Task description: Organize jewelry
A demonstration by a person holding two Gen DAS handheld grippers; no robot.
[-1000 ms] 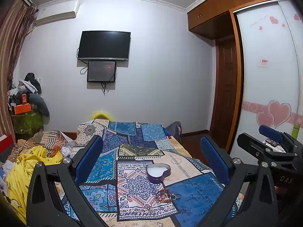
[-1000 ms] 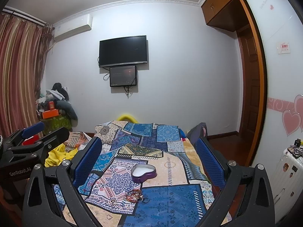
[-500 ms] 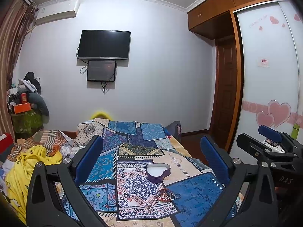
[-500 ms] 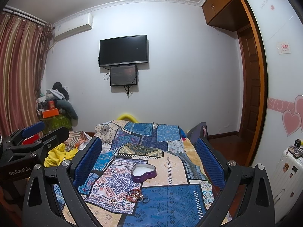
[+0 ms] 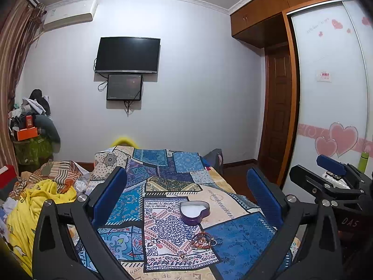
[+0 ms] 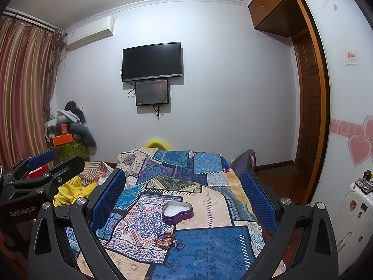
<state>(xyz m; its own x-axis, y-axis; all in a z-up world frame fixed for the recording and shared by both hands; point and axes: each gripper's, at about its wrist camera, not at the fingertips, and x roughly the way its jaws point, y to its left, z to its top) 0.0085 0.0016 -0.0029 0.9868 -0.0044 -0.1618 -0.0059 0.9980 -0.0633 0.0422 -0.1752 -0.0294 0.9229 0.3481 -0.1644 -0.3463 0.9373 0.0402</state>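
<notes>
A purple heart-shaped box point(image 5: 194, 211) point(image 6: 177, 212) with a white lining lies open on the patchwork bedspread point(image 5: 237, 235) point(image 6: 209, 252). A small heap of red and orange bracelets with rings point(image 5: 203, 240) point(image 6: 167, 242) lies just in front of it. My left gripper point(image 5: 186, 198) hangs open above the bed, well short of the box, with nothing between its blue pads. My right gripper point(image 6: 184, 196) is open and empty too. Each gripper shows at the edge of the other's view.
Crumpled yellow and striped bedding point(image 5: 39, 198) lies on the bed's left side. A cluttered stand point(image 5: 32, 137) is at the far left, a white suitcase point(image 6: 354, 210) at the right by the wardrobe doors point(image 5: 326, 93). A TV point(image 5: 127, 55) hangs on the far wall.
</notes>
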